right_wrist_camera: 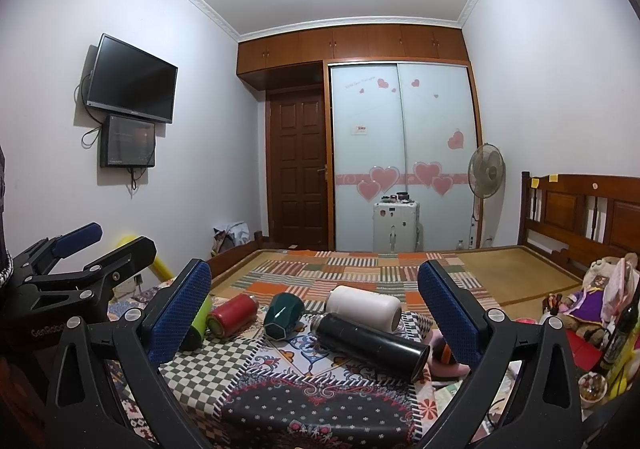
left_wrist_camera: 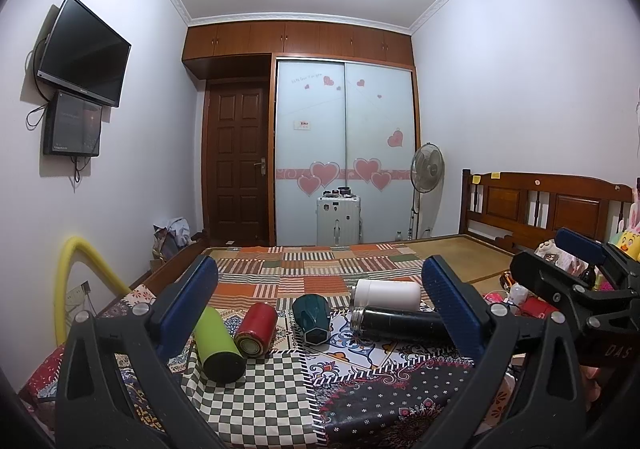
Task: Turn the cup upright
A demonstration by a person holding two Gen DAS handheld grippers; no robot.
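**Above the bed, both tools wait**

Between my left gripper (left_wrist_camera: 320, 305) and right gripper (right_wrist_camera: 314, 305), jaws spread wide and holding nothing, five vessels lie toppled on the patterned cloth (left_wrist_camera: 256, 389); the teal cup (left_wrist_camera: 311, 319) lies centremost, likely first.

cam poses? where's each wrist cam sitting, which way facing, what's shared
Left wrist: on the left gripper, above the bed's patterned cloth, facing the wardrobe; own open blue-padded fingers frame it, right gripper at right edge.
Right wrist: on the right gripper, same heading, slightly rightward; left gripper at left edge.
Shared: lying green bottle, red can, teal cup, white bottle, black bottle.
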